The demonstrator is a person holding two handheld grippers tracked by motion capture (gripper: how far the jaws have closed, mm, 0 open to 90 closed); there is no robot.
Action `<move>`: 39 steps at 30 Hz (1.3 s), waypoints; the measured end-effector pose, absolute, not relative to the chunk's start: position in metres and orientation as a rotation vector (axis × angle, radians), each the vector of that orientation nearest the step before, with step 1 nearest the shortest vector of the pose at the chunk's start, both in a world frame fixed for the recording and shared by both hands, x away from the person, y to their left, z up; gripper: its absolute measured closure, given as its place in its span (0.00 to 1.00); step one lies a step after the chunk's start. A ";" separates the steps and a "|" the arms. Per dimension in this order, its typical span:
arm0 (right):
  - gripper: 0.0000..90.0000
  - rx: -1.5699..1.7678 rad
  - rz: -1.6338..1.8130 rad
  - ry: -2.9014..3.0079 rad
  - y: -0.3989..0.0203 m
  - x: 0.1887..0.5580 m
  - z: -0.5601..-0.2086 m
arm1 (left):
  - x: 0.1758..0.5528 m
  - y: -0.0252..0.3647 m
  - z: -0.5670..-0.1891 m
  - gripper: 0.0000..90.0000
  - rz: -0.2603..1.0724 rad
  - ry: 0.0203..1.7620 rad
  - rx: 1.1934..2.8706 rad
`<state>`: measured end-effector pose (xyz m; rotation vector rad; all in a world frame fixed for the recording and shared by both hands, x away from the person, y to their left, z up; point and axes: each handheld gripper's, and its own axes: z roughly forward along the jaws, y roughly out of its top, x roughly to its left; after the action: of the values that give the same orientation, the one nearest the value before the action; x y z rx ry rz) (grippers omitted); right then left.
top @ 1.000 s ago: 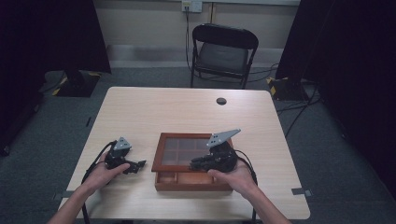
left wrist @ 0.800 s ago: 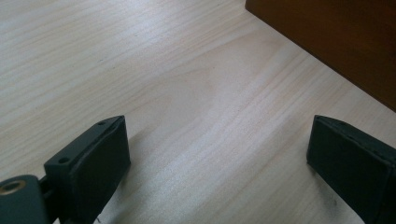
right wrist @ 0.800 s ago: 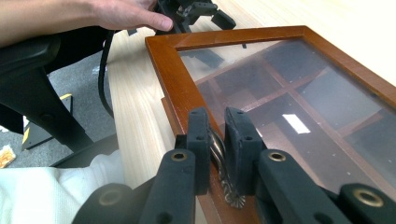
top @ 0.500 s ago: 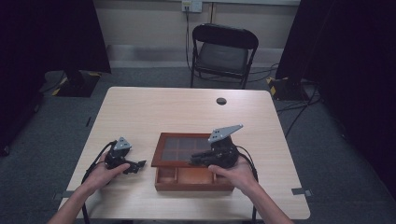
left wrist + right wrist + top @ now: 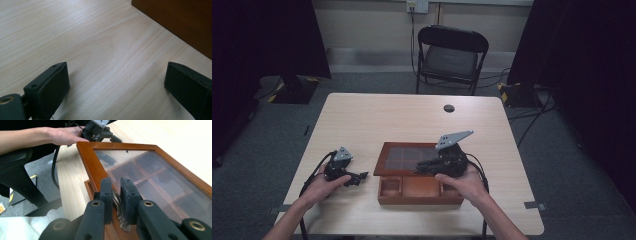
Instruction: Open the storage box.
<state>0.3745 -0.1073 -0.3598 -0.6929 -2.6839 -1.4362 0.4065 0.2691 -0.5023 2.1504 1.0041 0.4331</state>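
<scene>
Hands are coming in from below in the high view: the right gripper (image 5: 424, 165) is lying over the wooden box (image 5: 420, 194), whose glass lid (image 5: 404, 157) is standing part-raised, while the left gripper (image 5: 358, 177) is resting on the table (image 5: 402, 115) just left of the box. Left gripper view: its jaws are gaping wide, nothing between them, the box side near. Right gripper view: jaws are pinching a small metal latch (image 5: 119, 213) at the lid's front edge. Glass looks fragile and slippery; the stiff wooden frame or latch is likely the safer hold.
</scene>
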 end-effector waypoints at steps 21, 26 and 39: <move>0.90 -0.702 -1.468 -2.680 -0.108 0.380 -0.351 | 0.406 0.269 -0.503 0.06 0.431 1.008 2.145; 0.90 -0.701 -1.475 -2.677 -0.108 0.381 -0.350 | 0.406 0.269 -0.503 0.06 0.432 1.008 2.144; 0.90 -0.712 -1.510 -2.672 -0.107 0.386 -0.343 | 0.406 0.269 -0.502 0.06 0.431 1.005 2.150</move>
<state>0.3860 -0.1071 -0.3427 -0.7117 -2.6718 -1.5102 0.4064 0.2690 -0.5024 2.1502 1.0047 0.4312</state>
